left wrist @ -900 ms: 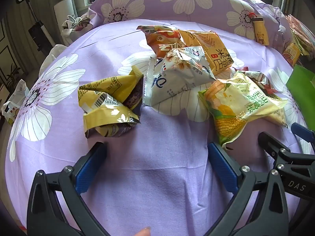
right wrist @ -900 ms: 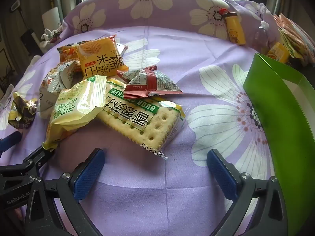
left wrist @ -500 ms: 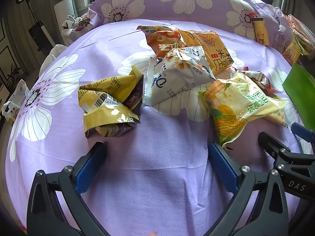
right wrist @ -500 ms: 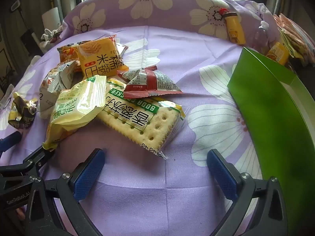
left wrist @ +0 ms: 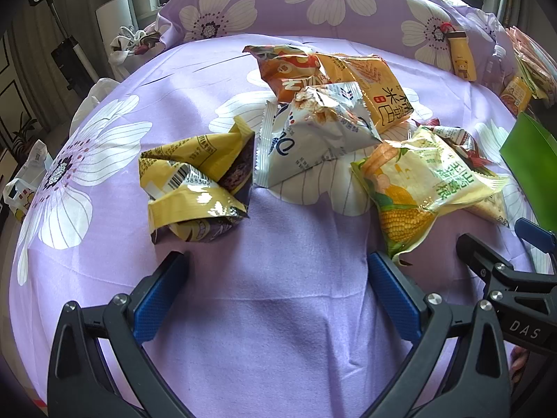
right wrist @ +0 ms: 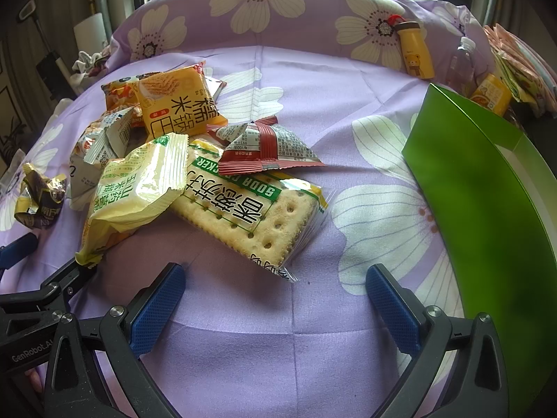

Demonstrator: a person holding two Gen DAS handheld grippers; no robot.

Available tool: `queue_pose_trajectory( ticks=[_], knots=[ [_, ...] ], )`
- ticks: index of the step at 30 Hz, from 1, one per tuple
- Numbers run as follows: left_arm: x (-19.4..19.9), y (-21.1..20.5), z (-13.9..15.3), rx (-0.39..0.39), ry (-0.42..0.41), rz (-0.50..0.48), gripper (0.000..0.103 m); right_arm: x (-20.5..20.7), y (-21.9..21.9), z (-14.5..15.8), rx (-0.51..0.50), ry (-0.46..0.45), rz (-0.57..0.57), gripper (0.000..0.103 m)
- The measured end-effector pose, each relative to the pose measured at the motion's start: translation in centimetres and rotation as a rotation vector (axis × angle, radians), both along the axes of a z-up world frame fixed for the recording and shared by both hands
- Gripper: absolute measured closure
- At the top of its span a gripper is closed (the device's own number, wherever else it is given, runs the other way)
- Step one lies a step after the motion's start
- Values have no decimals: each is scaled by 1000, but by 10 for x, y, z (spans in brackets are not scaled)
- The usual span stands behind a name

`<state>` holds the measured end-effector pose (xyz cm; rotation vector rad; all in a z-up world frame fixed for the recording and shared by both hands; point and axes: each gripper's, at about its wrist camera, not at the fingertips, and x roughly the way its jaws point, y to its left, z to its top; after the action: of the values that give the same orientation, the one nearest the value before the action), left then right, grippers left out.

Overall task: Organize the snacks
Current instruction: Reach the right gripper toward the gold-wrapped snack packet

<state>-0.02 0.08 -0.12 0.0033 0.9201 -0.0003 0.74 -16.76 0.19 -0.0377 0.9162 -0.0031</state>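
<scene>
Several snack packets lie in a pile on a purple flowered sheet. In the left wrist view I see a crumpled yellow packet point(left wrist: 198, 181), a silver packet point(left wrist: 313, 136), an orange packet point(left wrist: 369, 83) and a corn snack packet point(left wrist: 421, 188). My left gripper point(left wrist: 275, 278) is open and empty just below them. In the right wrist view a soda cracker packet point(right wrist: 254, 209), a red packet point(right wrist: 268, 146) and the corn snack packet point(right wrist: 139, 188) lie ahead of my open, empty right gripper point(right wrist: 275, 289). A green box point(right wrist: 480, 188) stands at the right.
A yellow bear bottle point(right wrist: 416, 50) and a clear bottle point(right wrist: 459, 59) lean on the flowered pillow at the back. More packets point(right wrist: 515, 69) are stacked at the far right. The left gripper's arm point(right wrist: 41, 292) shows at the lower left of the right wrist view.
The green box has shifted leftward, closer to the snack pile. Both grippers and the packets have stayed put.
</scene>
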Motion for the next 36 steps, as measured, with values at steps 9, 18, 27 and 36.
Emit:
queue_pose_trajectory(
  ticks=[9,18,27,36],
  knots=[
    [-4,1,4,-6,10,7,0,3,2,1,0,-2,-4,0],
    [-28,10,48,-38,-107,-8,1,-12,-13,9,132,-27,2,0],
    [-23,71,66,-192,-107,100,8,-26,2,51,262,-58,63,1],
    [-7,88,45,-346,-3,156,19,20,72,78,494,50,279,22]
  ],
)
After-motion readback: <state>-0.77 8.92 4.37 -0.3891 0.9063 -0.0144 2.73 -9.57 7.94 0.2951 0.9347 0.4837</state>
